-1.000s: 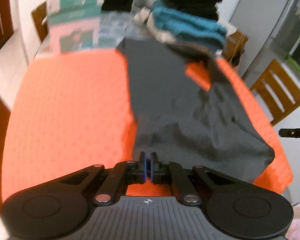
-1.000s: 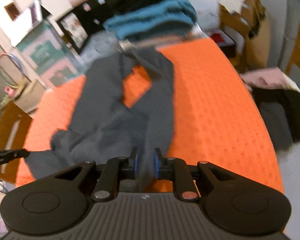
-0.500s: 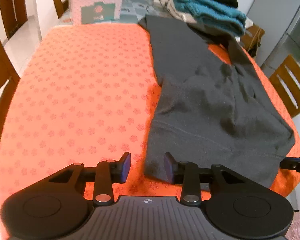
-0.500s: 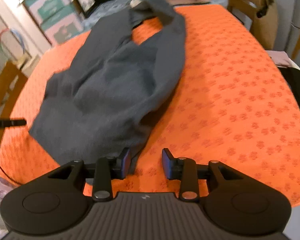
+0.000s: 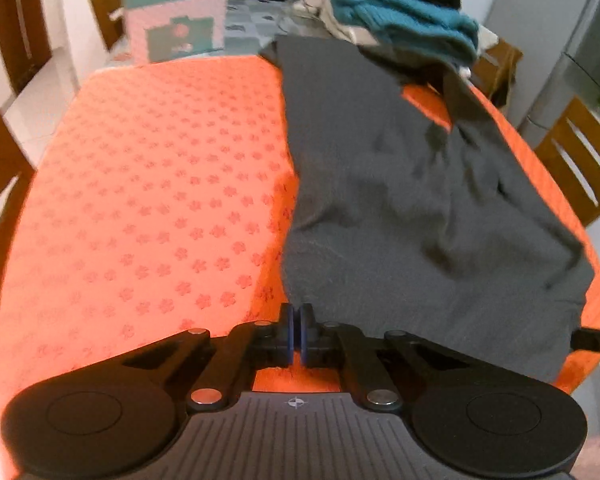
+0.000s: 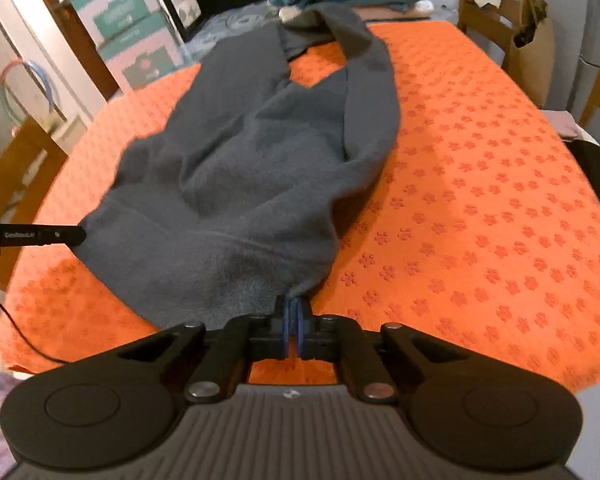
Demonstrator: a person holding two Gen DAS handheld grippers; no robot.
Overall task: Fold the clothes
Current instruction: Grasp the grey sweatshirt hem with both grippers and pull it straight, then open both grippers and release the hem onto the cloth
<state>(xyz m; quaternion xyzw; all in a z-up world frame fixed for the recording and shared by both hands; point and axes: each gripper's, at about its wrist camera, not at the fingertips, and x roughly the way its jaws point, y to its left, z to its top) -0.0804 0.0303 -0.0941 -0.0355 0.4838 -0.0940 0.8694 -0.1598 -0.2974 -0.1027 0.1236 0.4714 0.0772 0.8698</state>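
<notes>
Dark grey trousers (image 5: 400,200) lie lengthwise on the orange tablecloth (image 5: 160,200), waistband near me, legs running to the far end. My left gripper (image 5: 299,320) is shut on the waistband's near left corner. In the right wrist view the trousers (image 6: 252,152) show rumpled, and my right gripper (image 6: 293,314) is shut on the waistband's near right corner. The left gripper (image 6: 40,235) also shows there as a black finger at the waistband's other corner. The right gripper's tip (image 5: 594,340) pokes in at the right edge of the left wrist view.
A stack of folded clothes, teal (image 5: 404,28) under black, sits at the table's far end over the trouser legs. Pink and teal boxes (image 5: 176,16) stand at the far left. Wooden chairs (image 5: 576,160) flank the table. Dark clothes (image 6: 596,168) lie off the right edge.
Half a second ago both grippers stood open at the waistband corners. Both have now shut on the cloth, and the left view has pulled back slightly.
</notes>
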